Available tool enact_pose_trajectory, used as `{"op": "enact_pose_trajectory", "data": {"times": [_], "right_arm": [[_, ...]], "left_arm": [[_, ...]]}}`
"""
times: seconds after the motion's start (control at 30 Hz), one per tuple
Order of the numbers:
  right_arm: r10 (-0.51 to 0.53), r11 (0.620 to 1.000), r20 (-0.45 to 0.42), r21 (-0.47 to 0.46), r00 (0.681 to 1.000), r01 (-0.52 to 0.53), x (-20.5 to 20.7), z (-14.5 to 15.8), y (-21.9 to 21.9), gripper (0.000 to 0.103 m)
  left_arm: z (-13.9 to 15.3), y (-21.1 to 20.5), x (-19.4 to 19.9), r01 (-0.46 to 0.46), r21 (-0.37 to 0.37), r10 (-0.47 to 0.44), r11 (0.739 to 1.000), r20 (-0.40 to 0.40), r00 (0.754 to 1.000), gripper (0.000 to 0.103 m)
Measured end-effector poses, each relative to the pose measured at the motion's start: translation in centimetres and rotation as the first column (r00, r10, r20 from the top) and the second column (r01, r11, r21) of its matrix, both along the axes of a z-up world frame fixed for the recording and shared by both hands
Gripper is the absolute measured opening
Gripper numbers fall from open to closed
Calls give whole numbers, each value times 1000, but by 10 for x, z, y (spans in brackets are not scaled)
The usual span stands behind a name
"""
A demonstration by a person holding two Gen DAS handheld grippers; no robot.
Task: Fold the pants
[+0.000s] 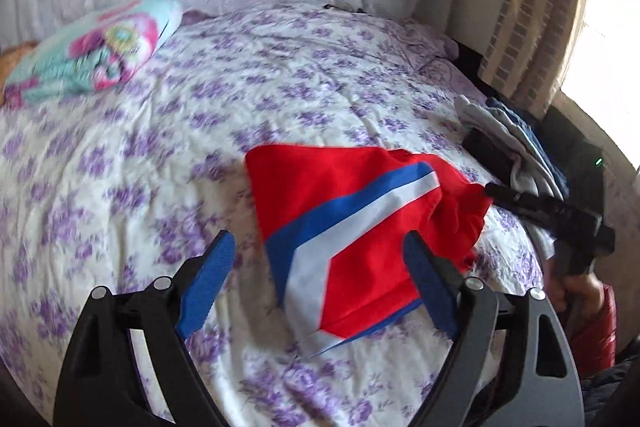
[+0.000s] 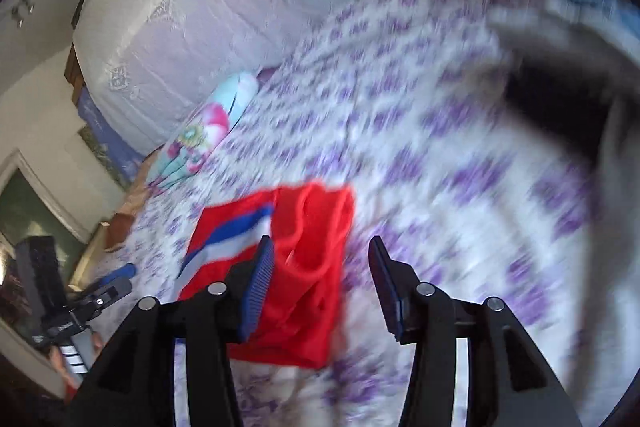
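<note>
where purple-flowered sheet (image 1: 120,163) lies bare, folded red pants (image 1: 352,227) rest.

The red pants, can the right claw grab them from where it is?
Probably yes. The red pants lie right below the open right claw on the bed sheet, with nothing lying over them. The left claw is open too.

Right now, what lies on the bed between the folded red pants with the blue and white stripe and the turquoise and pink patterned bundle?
Only bare purple-flowered sheet separates the red pants from the turquoise bundle, in the left wrist view.
</note>
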State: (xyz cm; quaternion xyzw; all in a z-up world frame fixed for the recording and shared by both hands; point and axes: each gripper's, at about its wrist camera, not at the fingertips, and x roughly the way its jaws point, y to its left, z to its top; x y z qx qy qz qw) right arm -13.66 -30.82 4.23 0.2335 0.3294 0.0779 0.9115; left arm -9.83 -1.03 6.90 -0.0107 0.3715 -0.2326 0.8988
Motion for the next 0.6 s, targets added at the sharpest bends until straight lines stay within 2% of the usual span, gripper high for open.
{"op": "enact_pose_trajectory", "data": {"times": [0.03, 0.1, 0.17, 0.23, 0.3, 0.37, 0.43, 0.47, 0.5, 0.53, 0.6], "right_arm": [[9, 999, 33, -33, 999, -8, -1, 11, 2, 51], [69, 997, 80, -30, 994, -67, 4, 26, 9, 51], [139, 990, 107, 15, 985, -141, 19, 34, 22, 51], [194, 977, 105, 71, 975, -202, 36, 33, 32, 51], [211, 974, 72, 73, 975, -216, 49, 25, 41, 51], [215, 975, -48, 63, 975, -212, 74, -5, 50, 50], [218, 972, -129, 122, 967, -202, 89, -38, 46, 48], [214, 969, -114, 152, 970, -196, 87, -42, 41, 39], [209, 967, -117, 169, 971, -188, 85, -42, 35, 34], [203, 964, -118, 197, 972, -178, 83, -38, 30, 33], [175, 969, -95, 195, 980, -154, 72, -28, 25, 36]], "left_arm": [[3, -9, 1, 5, 27, -6, 1000, 18, 1000, 83], [6, -25, 4, 10, 73, -14, 997, 54, 998, 83], [5, -38, 9, 29, 86, -34, 996, 55, 998, 83], [-2, -46, 14, 58, 92, -60, 994, 22, 998, 83], [-17, -50, 18, 49, 110, -47, 993, -19, 999, 83], [-34, -46, 23, 32, 126, -25, 991, -61, 998, 83], [-61, -41, 32, 26, 135, -7, 991, -135, 991, 88], [-74, -36, 36, 19, 118, 1, 993, -170, 985, 97], [-83, -28, 41, 9, 58, 4, 998, -215, 977, 99], [-87, -20, 45, 2, -4, -3, 1000, -255, 967, 99], [-81, -14, 47, -3, -28, -5, 1000, -267, 964, 98]]}}
